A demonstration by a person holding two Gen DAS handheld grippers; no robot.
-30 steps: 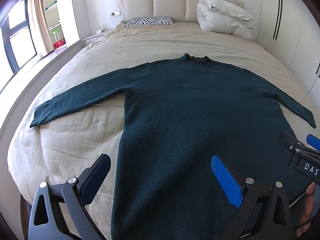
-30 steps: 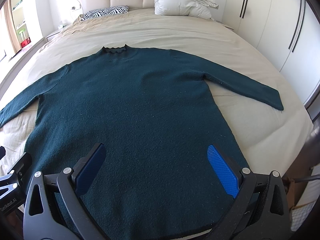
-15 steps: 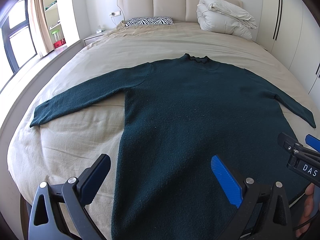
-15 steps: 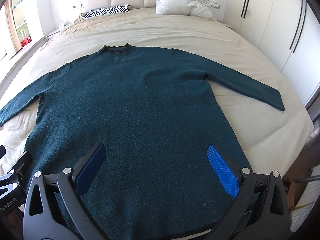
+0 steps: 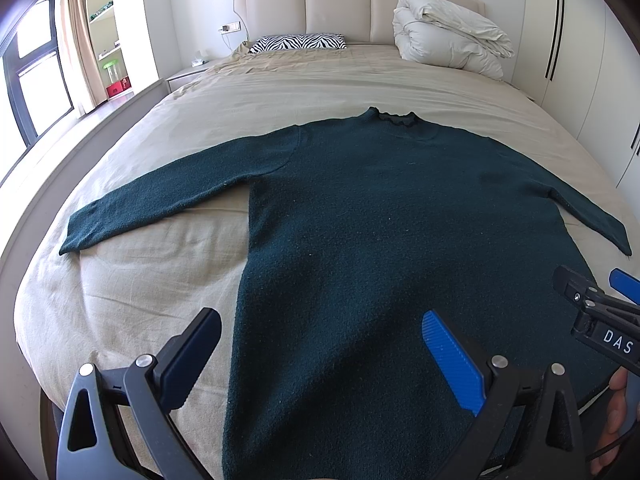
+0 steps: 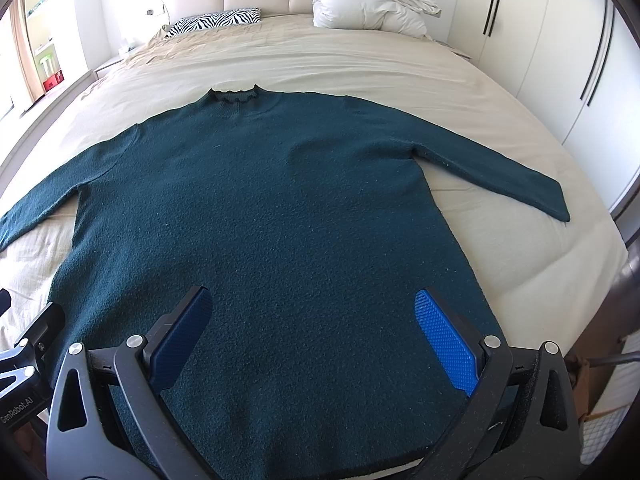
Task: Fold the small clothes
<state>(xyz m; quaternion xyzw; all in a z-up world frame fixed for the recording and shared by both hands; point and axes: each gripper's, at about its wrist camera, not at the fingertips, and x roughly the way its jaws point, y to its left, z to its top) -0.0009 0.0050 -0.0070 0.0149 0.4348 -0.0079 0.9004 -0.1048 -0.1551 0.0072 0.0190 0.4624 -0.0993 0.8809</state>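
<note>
A dark teal long-sleeved sweater (image 5: pixel 380 240) lies flat on the beige bed, collar toward the headboard, both sleeves spread out to the sides; it also fills the right wrist view (image 6: pixel 260 220). My left gripper (image 5: pixel 320 348) is open and empty, held over the sweater's lower left side near the hem. My right gripper (image 6: pixel 312 328) is open and empty over the sweater's lower middle, just above the hem. The right gripper also shows at the right edge of the left wrist view (image 5: pixel 600 312).
The beige bed sheet (image 5: pixel 140 280) surrounds the sweater. A folded white duvet (image 5: pixel 448 44) and a zebra pillow (image 5: pixel 298 42) lie by the headboard. White wardrobes (image 6: pixel 540 40) stand to the right, a window (image 5: pixel 36 80) to the left.
Almost nothing; the right wrist view has tilted slightly, so the sweater sits a little lower in it. Both grippers stay open.
</note>
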